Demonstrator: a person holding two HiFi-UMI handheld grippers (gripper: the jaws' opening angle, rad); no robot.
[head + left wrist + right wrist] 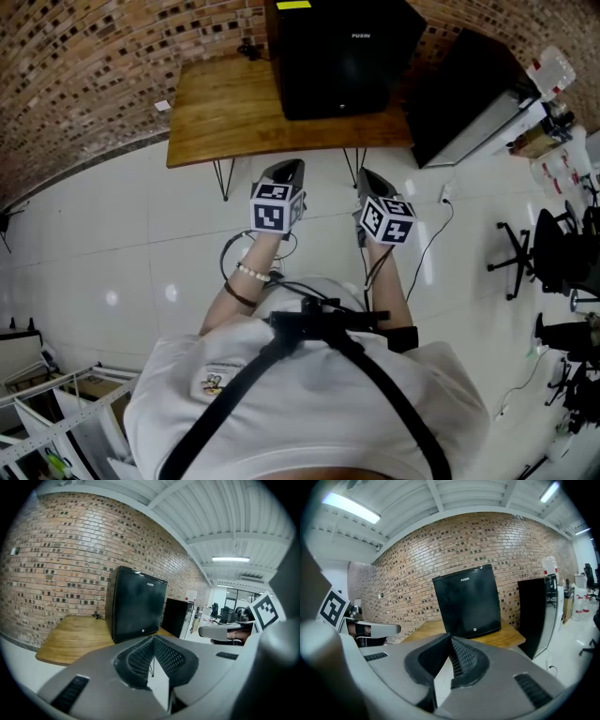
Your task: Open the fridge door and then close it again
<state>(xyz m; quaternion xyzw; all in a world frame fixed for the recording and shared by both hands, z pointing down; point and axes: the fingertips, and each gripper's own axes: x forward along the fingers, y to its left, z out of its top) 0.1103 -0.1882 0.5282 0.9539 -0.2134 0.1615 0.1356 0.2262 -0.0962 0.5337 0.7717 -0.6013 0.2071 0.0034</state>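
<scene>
Fridge point(342, 56) upright at the counter's point(225, 112) far right corner, closed door facing me. My left hand-held gripper point(286, 171) and right hand-held gripper point(367, 178), jaws pinched together and empty, hover off the near edge.

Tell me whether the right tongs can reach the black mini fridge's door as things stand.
Probably yes: only bare white floor lies between the right tongs and the black mini fridge on the wooden table.
</scene>
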